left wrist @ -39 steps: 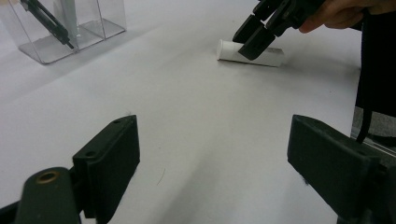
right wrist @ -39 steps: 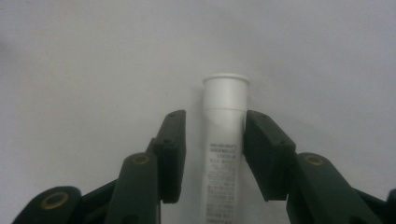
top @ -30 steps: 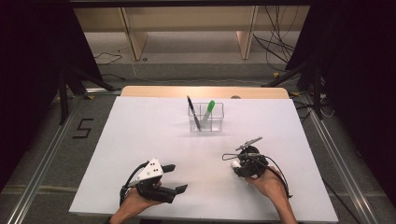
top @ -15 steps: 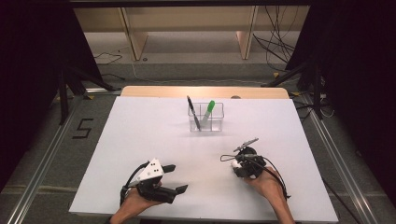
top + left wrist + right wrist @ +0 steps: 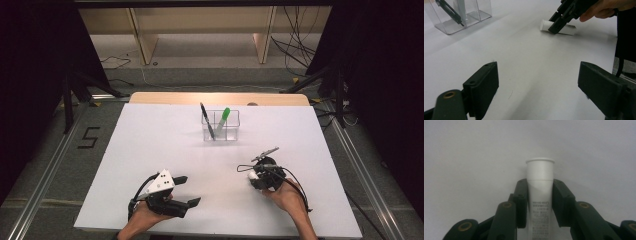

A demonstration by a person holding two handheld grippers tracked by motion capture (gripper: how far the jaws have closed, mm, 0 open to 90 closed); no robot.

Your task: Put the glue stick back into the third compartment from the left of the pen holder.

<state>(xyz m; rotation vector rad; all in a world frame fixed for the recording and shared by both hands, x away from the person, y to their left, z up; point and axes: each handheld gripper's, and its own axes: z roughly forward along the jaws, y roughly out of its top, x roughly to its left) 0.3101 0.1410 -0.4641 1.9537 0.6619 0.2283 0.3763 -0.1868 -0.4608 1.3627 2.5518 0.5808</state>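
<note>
right gripper (image 5: 256, 176) clamped on a white tube (image 5: 540, 185), both jaws pressed flat against its sides, cap end sticking out past the fingertips. In the left gripper view the tube (image 5: 557, 27) lies on its side on the white tabletop (image 5: 150, 145), touching it, with the right gripper (image 5: 557, 25) angled down onto it from above. Tube sits on the right-near part of the tabletop, well apart from the clear organizer (image 5: 220, 126) at centre-far. Organizer holds a black pen (image 5: 207, 120) and a green-capped marker (image 5: 222, 119), both leaning. Small print on the tube body, too blurred to read. left gripper (image 5: 186, 191) at near-left, jaws spread wide, holding nothing, low over bare tabletop and pointing roughly toward the right one
</note>
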